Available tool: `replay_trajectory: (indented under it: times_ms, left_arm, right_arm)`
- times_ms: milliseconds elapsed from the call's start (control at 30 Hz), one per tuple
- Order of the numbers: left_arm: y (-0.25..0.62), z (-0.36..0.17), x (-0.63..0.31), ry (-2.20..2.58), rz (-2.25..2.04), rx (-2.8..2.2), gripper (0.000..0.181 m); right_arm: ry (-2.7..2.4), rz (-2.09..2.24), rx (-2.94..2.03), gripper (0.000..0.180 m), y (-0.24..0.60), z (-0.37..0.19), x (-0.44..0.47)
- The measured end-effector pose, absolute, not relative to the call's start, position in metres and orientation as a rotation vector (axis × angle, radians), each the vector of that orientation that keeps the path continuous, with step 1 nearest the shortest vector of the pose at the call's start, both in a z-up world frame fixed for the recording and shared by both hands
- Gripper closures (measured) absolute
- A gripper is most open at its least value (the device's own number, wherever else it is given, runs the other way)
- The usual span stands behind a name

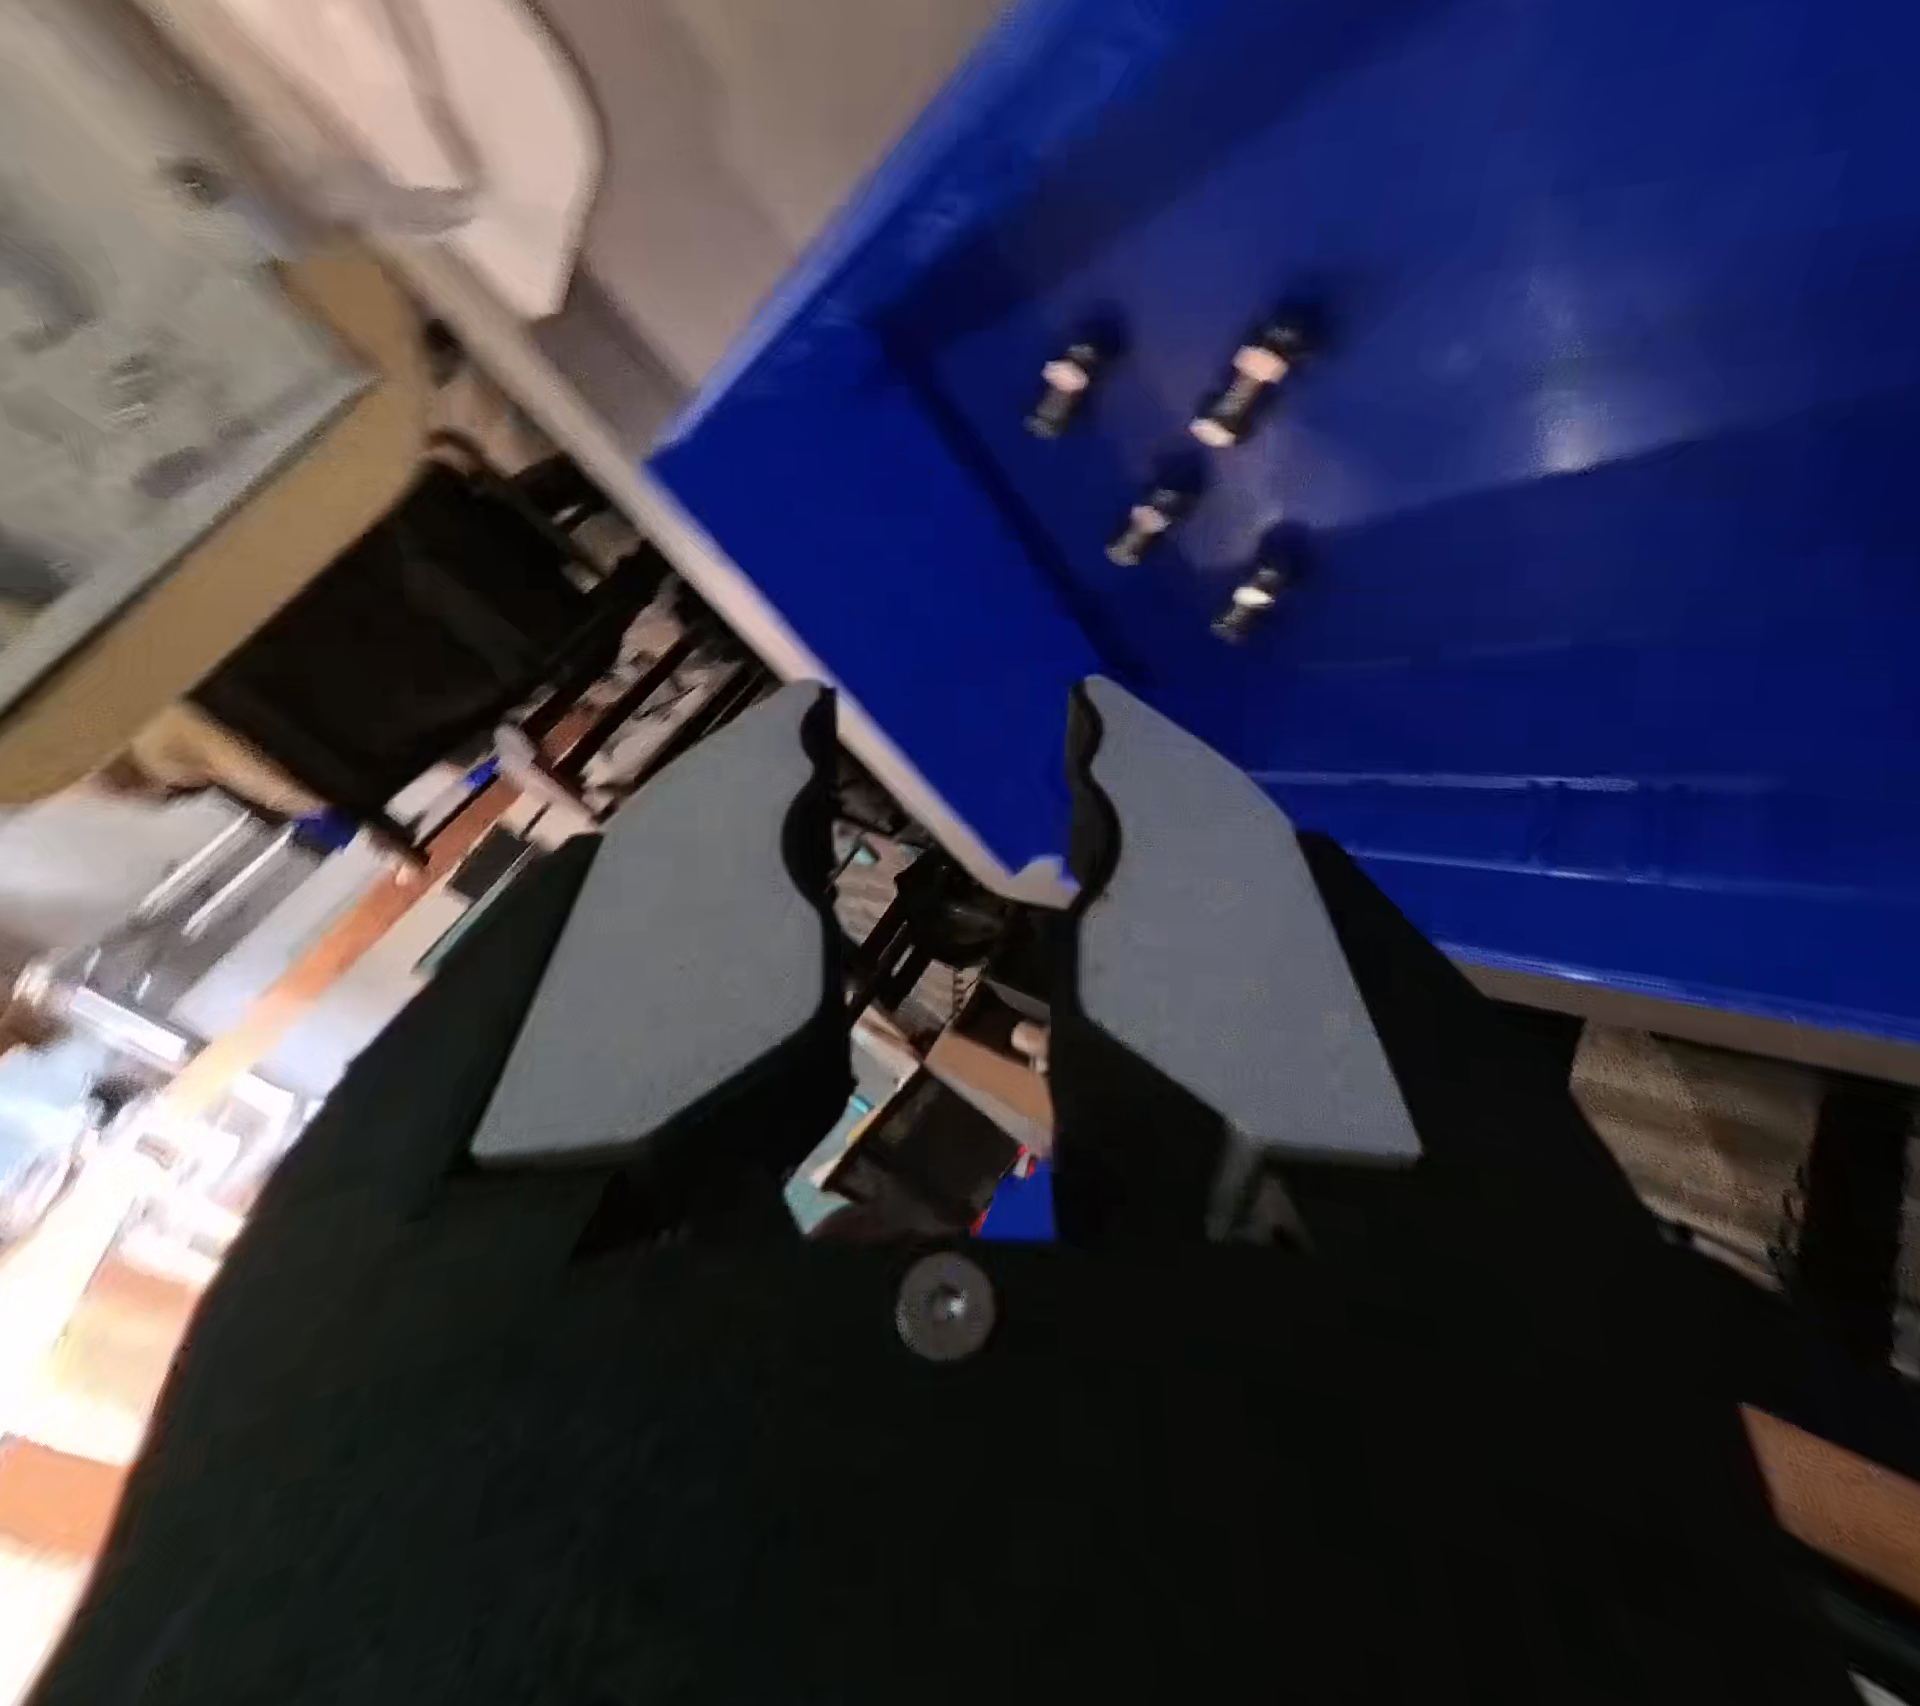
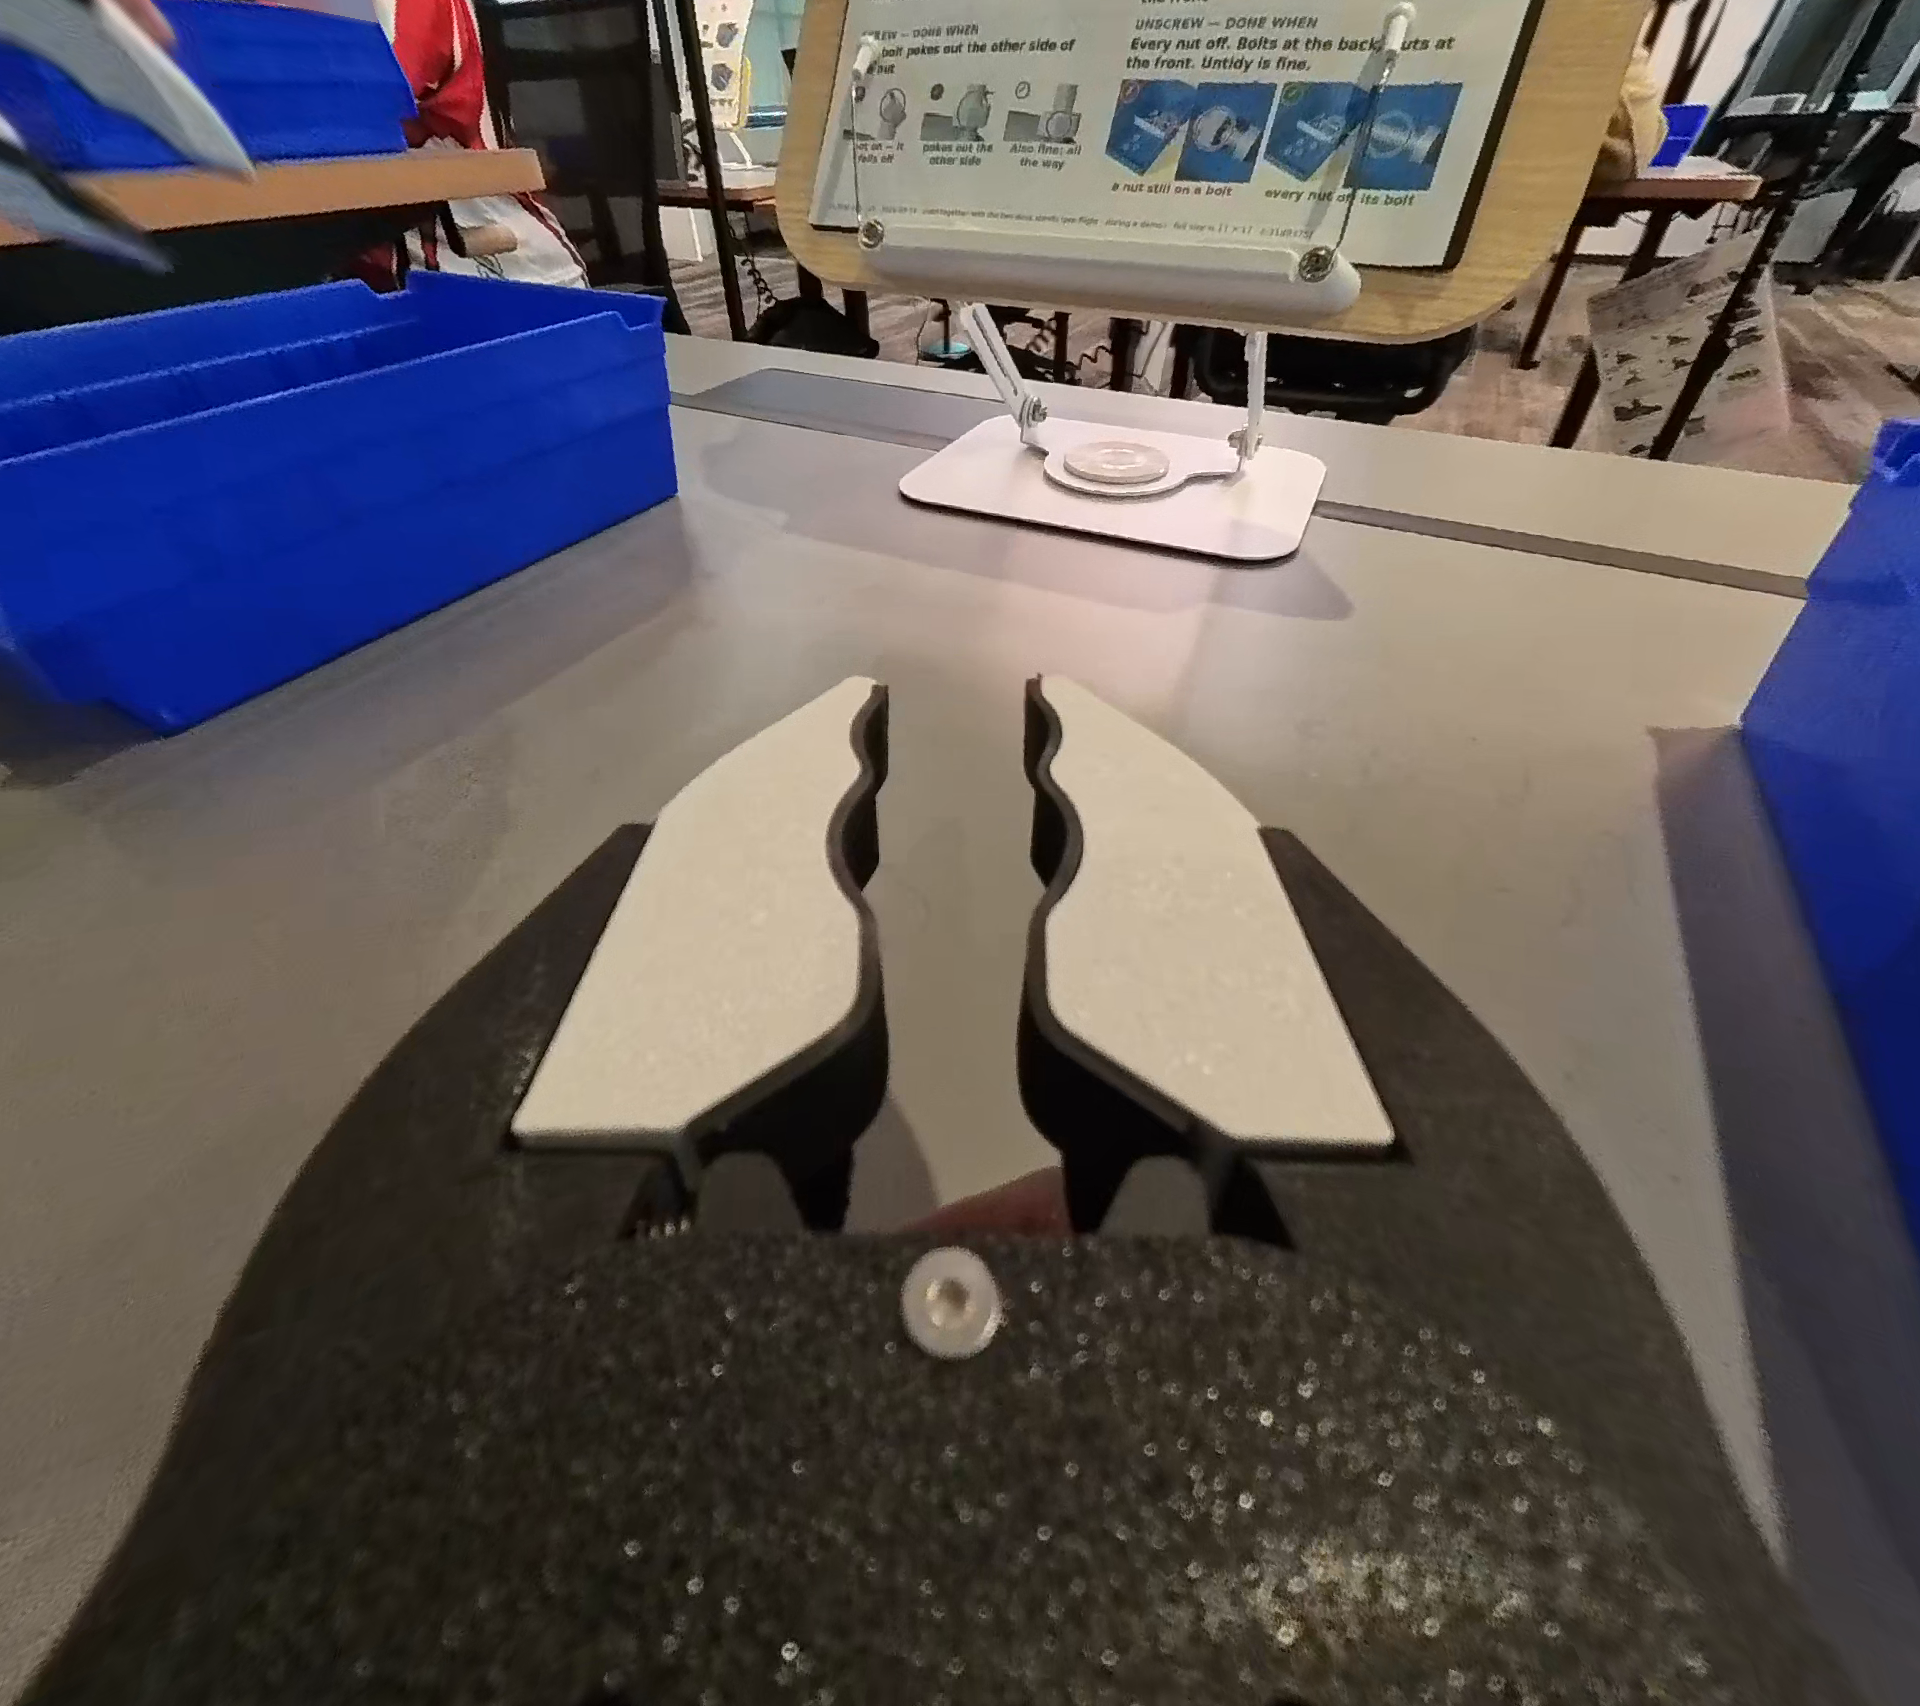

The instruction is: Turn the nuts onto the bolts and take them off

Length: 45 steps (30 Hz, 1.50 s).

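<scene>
The bolts (image 1: 1174, 472), four of them and each apparently with a nut on it, lie loose on the floor of the blue bin (image 1: 1455, 222), clustered near its closed end. I judge the work is at its start: nothing is picked up and I must first fetch a bolt.

My left gripper (image 1: 951, 706) hangs tilted outside the bin, by its near corner, jaws spread and empty. The left wrist view is smeared, so I cannot tell the nuts' exact seating on the threads.

My right gripper (image 2: 956, 695) sits low over the grey table (image 2: 1351, 721), to the right of the bin, jaws parted with only a narrow gap and holding nothing.

Next, I think, my left must clear the bin's rim, drop in and pinch one bolt by its shank, leaving the nut end free for my right.

The bin's walls are the edges to mind; the bolts lie close together, so a wide approach may nudge neighbours. Right of the bin the table is open up to the white stand (image 2: 1112, 487) of the instruction board (image 2: 1195, 25), with a second blue bin (image 2: 1839, 804) at the far right.
</scene>
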State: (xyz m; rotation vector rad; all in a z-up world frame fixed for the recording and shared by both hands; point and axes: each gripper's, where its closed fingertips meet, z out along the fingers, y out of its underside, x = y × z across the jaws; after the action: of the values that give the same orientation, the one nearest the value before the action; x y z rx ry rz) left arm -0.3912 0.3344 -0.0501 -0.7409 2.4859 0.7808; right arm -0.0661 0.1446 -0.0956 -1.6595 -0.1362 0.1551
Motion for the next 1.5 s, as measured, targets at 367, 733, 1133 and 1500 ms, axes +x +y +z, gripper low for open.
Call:
replay_trajectory:
  times_ms: [367, 733, 1133, 1500]
  left_arm:
    - [0.353, -0.164, -0.417, 2.873, 0.567, -0.407, 0.131]
    - [0.362, -0.186, -0.412, 2.971, 0.418, -0.441, 0.136]
    - [0.366, -0.192, -0.415, 3.085, 0.402, -0.493, 0.163]
    - [0.349, -0.18, -0.428, 2.603, 0.296, -1.202, 0.163]
  right_arm:
    - [-0.067, 0.311, -1.643, 0.156, 0.144, -0.094, -0.063]
    - [0.018, 0.547, -1.669, 0.156, 0.151, -0.099, -0.072]
    - [-0.064, 0.493, -1.679, 0.159, 0.151, -0.099, -0.083]
    - [-0.078, 0.55, -1.682, 0.164, 0.148, -0.1, -0.087]
